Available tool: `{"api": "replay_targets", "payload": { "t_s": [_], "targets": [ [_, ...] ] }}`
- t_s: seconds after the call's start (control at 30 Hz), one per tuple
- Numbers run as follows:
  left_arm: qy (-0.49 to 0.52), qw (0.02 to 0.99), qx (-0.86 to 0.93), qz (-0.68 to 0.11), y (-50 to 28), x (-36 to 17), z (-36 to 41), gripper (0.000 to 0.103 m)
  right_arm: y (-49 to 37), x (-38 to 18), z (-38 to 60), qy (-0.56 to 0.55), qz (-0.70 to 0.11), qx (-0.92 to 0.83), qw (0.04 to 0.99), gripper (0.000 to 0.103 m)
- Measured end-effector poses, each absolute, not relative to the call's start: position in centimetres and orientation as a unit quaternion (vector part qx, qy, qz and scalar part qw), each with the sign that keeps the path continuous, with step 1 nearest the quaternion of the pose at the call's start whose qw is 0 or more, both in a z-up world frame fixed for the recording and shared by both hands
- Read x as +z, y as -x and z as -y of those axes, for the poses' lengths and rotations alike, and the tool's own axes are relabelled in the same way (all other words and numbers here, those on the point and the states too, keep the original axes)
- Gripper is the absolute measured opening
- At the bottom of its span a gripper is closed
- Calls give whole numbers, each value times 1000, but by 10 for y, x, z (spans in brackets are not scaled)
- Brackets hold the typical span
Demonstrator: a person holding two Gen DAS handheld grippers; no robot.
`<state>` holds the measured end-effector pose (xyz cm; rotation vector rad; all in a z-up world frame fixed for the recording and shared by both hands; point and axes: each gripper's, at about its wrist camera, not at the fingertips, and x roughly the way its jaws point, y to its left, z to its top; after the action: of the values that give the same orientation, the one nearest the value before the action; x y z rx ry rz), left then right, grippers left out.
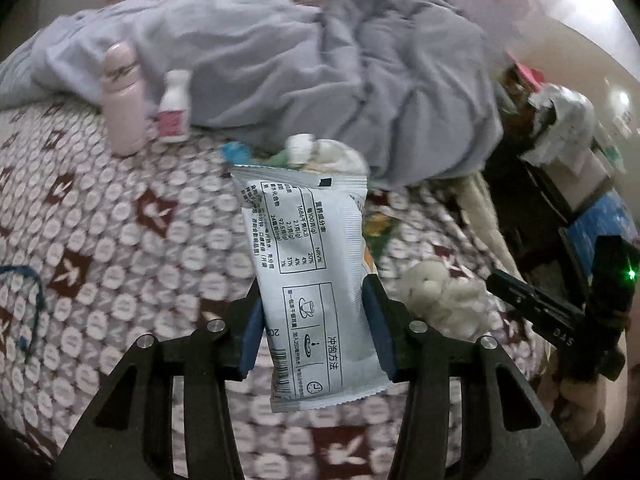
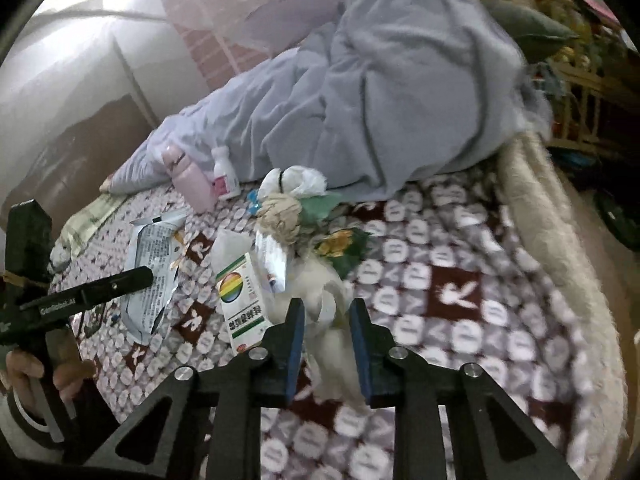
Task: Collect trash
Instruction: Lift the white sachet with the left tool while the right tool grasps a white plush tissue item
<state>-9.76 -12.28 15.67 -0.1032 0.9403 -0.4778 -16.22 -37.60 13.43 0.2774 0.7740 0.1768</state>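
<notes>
On the patterned bedspread [image 1: 100, 240] my left gripper [image 1: 316, 300] is shut on a silver-white sachet packet [image 1: 304, 220] that stands upright between its blue pads, lifted off the bed. My right gripper [image 2: 326, 312] is shut on a crumpled white tissue [image 2: 332, 344], which shows as a white wad [image 1: 440, 300] in the left wrist view. The right wrist view also catches the packet [image 2: 152, 272] at the left, with a black finger [image 2: 108, 284] of the left gripper across it.
More litter lies mid-bed: a rainbow-printed medicine box [image 2: 242, 300], a beige tissue ball [image 2: 280, 208], a white plastic bag [image 2: 296, 180], a green-yellow wrapper [image 2: 340, 244]. A pink bottle [image 1: 122, 100] and small white bottle [image 1: 174, 108] stand by the grey blanket [image 1: 320, 60]. A hand [image 2: 24, 368] grips the left handle.
</notes>
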Motion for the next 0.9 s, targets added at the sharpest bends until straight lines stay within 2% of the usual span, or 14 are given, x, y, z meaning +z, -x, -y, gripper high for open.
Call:
{"api": "replay_targets", "payload": {
  "t_s": [0.2,0.23,0.3,0.33,0.57,0.7,0.9],
  "targets": [
    [33,861,-241,-447,108,159,150,45,172,127,388,-112,-394,58,910,22],
    [31,861,-241,-448,108,159,151,45,170,125,387,-102,-401,50,909,27],
    [26,860,-239,-450,109,158,152,45,167,119,388,-95,-411,42,906,66],
    [26,859,-238,-452,110,157,152,45,163,115,387,-94,-412,41,905,70],
    [25,853,-239,-463,109,150,154,45,126,76,376,-54,-462,44,884,70],
    [20,849,-250,-465,112,149,165,45,129,64,381,-66,-461,45,884,50],
    [16,844,-275,-460,117,152,193,45,167,96,401,-93,-409,30,907,47]
  ]
}}
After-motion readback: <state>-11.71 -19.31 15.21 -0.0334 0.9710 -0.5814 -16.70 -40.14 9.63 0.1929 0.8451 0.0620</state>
